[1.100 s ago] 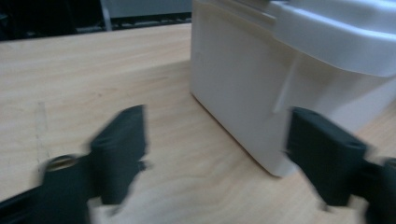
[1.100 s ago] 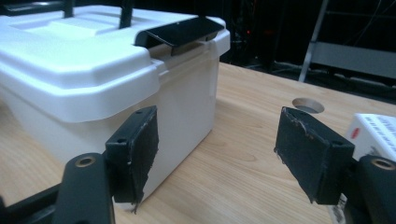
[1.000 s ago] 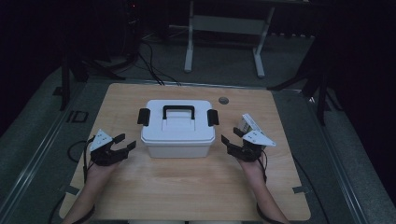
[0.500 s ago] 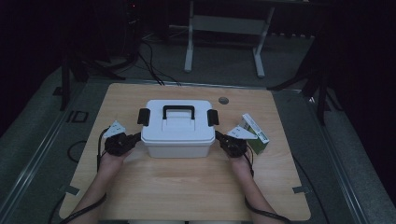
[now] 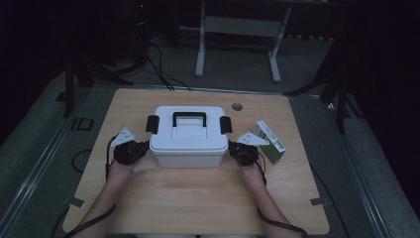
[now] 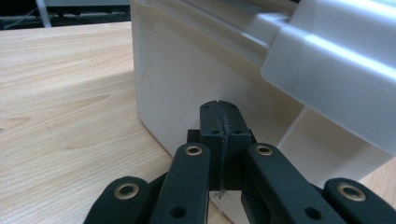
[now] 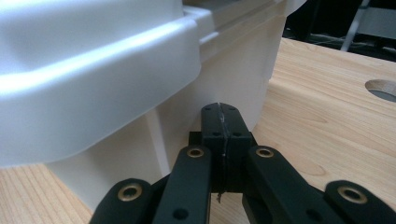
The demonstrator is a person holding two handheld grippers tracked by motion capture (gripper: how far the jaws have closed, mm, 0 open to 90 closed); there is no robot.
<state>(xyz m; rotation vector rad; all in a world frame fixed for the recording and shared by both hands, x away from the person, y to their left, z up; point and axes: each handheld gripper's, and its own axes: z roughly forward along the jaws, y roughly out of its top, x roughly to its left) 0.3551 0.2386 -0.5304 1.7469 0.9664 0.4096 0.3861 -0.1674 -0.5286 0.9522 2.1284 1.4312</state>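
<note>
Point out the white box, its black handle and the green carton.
box point(image 5: 185, 157): high view, on its front wall.
handle point(image 5: 188, 115): high view, on the top bar of the grip.
carton point(image 5: 270, 139): high view, on its upper face, right of the box.

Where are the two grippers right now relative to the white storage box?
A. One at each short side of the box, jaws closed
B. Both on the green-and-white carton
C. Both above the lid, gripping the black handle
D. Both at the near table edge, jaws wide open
A: the left gripper and the right gripper sit at opposite ends of the white box, each with its jaws pressed together and empty.
</note>
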